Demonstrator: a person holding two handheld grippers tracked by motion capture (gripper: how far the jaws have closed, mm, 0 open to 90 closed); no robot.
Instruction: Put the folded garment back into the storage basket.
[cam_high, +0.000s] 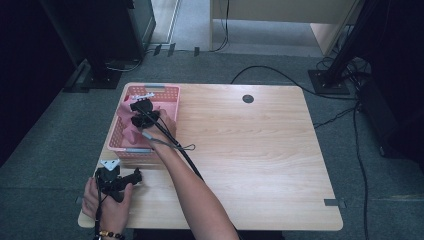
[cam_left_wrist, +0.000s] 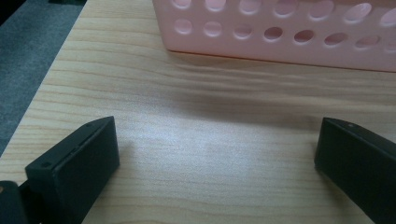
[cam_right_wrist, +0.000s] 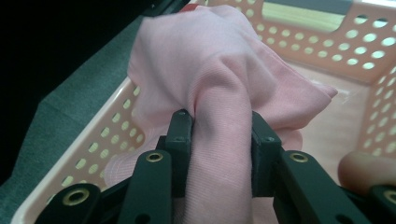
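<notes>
Resting low over the near-left corner of the pale wood-grain table (cam_high: 260, 145), the left gripper (cam_high: 118, 178) sits in the person's left hand (cam_high: 107, 200) with its black jaws spread wide apart and nothing between them. In the left gripper view they frame bare tabletop, with the side wall of the pink perforated plastic basket (cam_left_wrist: 280, 32) just beyond. That looks like a waiting pose — parked close to the basket, ready to help but out of the other arm's way. The grey three-cornered plate on its top faces up in the high view, so the tool seems to be held roughly level, the hand wrapped round its rear end at the table edge.

Farther out, the right forearm reaches diagonally across from the bottom of the high view toward the basket (cam_high: 150, 117) at the left side of the table, its black cable trailing back along the arm. The right gripper (cam_high: 145, 114) is down inside the basket, and its jaws are clamped on a bunched fold of soft pink knitted cloth (cam_right_wrist: 219, 93) — the fabric swells up between and over the jaw tips. The cloth lies inside the basket, heaped against one wall; whether it is being lifted out or set in I cannot tell. Pinching a raised fold rather than a flat edge probably gives the surer hold.
</notes>
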